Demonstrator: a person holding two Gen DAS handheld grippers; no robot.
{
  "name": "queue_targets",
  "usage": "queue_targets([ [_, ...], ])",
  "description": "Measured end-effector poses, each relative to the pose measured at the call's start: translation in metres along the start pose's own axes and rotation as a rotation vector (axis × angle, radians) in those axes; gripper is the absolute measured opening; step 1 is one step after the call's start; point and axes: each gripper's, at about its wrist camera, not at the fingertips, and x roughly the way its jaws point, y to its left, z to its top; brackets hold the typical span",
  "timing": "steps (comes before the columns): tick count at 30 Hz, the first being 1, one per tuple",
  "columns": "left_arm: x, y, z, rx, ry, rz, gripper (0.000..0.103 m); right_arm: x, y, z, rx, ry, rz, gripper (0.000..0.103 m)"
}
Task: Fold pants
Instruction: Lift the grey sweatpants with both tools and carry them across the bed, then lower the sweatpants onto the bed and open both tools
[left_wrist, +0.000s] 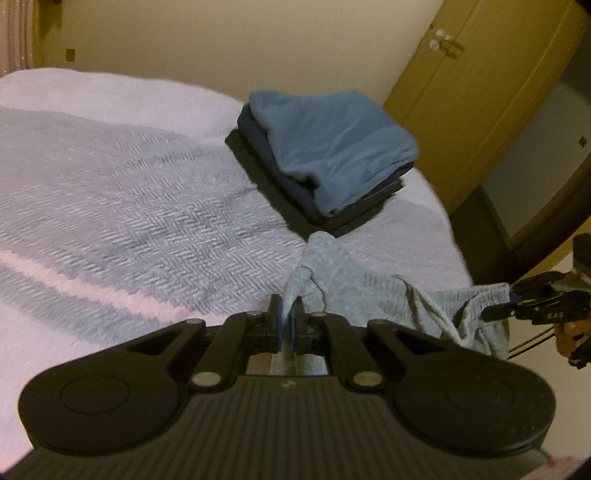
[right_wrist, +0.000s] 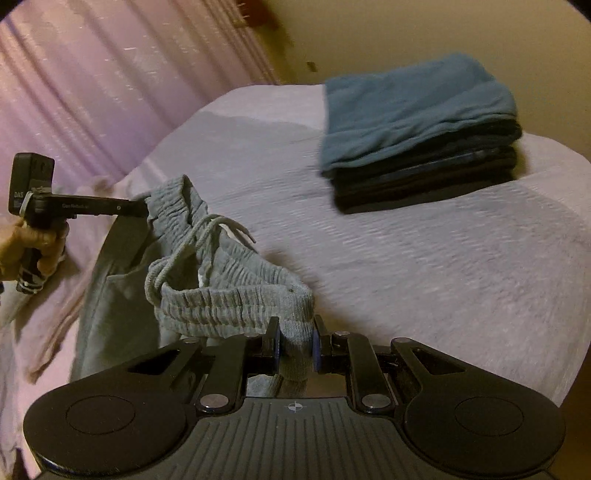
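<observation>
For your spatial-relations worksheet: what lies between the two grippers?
In the right wrist view, the grey pants span from the left gripper to the right gripper: the elastic waistband and loose drawstring, both ends clamped.

Grey knit cloth pants (right_wrist: 229, 295), their waistband ribbed and gathered with a woven cord (right_wrist: 192, 240), are pinched in matt black plastic grippers, the left (left_wrist: 286, 314) and the right (right_wrist: 294, 345), each with bare metal rivets and a ridged casing. The bedspread (left_wrist: 122, 192) is a coarse herringbone weave. A stack (left_wrist: 325, 155) of soft, matt cloth sits before a smooth painted wardrobe (left_wrist: 461, 85) with clear, glossy knobs.
</observation>
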Motion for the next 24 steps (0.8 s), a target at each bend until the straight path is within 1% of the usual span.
queue_targets([
  [2,0.034,0.007,-0.002,0.007,0.055,0.032,0.003,0.025,-0.019,-0.001,0.012,0.034,0.004,0.013],
  [4,0.068,0.014,-0.014,-0.008,0.104,0.070,0.010,0.046,-0.030,-0.012,0.026,0.065,-0.029,0.016],
  [5,0.074,0.017,-0.020,-0.020,0.108,0.086,0.010,0.056,-0.034,-0.018,0.034,0.082,-0.058,0.023],
  [6,0.075,0.020,-0.027,-0.037,0.096,0.100,0.010,0.061,-0.037,-0.024,0.039,0.086,-0.109,0.027],
  [7,0.073,0.024,-0.030,-0.061,0.081,0.110,0.010,0.064,-0.040,-0.027,0.035,0.081,-0.138,0.039],
  [8,0.066,0.028,-0.035,-0.082,0.063,0.115,0.011,0.060,-0.038,-0.032,0.022,0.073,-0.144,0.048],
  [11,0.025,0.035,-0.050,-0.106,0.030,0.129,0.019,0.037,-0.014,-0.045,-0.065,0.066,-0.173,0.051],
  [13,-0.017,0.034,-0.067,-0.114,0.018,0.149,0.020,0.026,0.008,-0.050,-0.109,0.054,-0.194,0.052],
  [16,-0.079,0.031,-0.106,-0.121,0.002,0.195,0.022,0.008,0.051,-0.064,-0.139,0.040,-0.182,0.052],
  [18,-0.128,0.023,-0.142,-0.118,-0.016,0.222,0.028,0.005,0.081,-0.078,-0.154,0.041,-0.156,0.052],
  [19,-0.152,0.019,-0.164,-0.121,-0.023,0.240,0.029,0.000,0.099,-0.089,-0.170,0.044,-0.138,0.052],
  [22,-0.219,0.004,-0.241,-0.177,-0.035,0.270,0.034,-0.001,0.159,-0.119,-0.277,0.083,-0.059,0.053],
  [24,-0.256,-0.006,-0.297,-0.211,-0.029,0.297,0.041,0.000,0.200,-0.140,-0.376,0.111,0.002,0.053],
])
